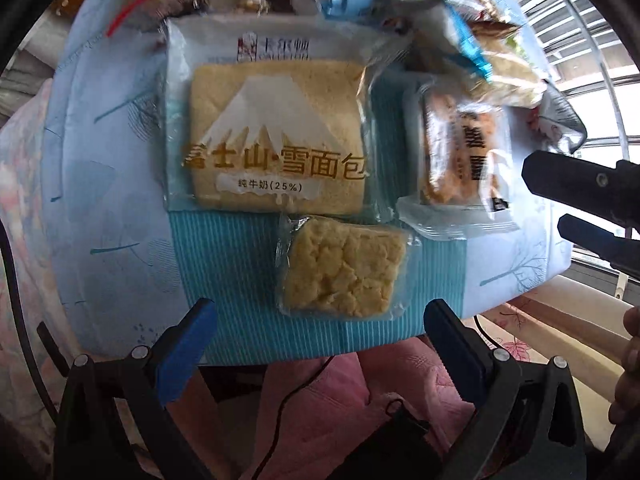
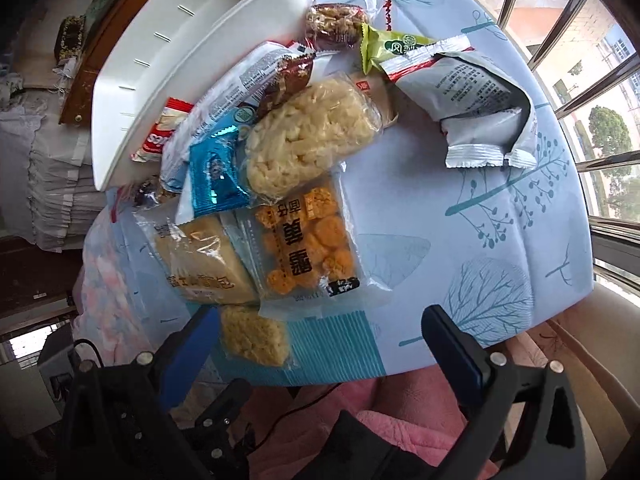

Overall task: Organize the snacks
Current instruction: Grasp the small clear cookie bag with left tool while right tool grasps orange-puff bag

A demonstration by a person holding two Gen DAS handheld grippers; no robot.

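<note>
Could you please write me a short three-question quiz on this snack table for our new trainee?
1. True or false: the left gripper is shut on the small crumbly cake.
2. Which lies nearest the white basket? A) grey foil packet B) red-and-white packet C) snow bread
3. Fill in: the blue wrapper partly overlaps the ___ bread.

Key: 1 false, both grippers are open and empty; 2 B; 3 snow.

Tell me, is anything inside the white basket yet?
Cannot tell fully. The white basket shows only bare wall; the snacks visible lie outside on the tablecloth.
</note>
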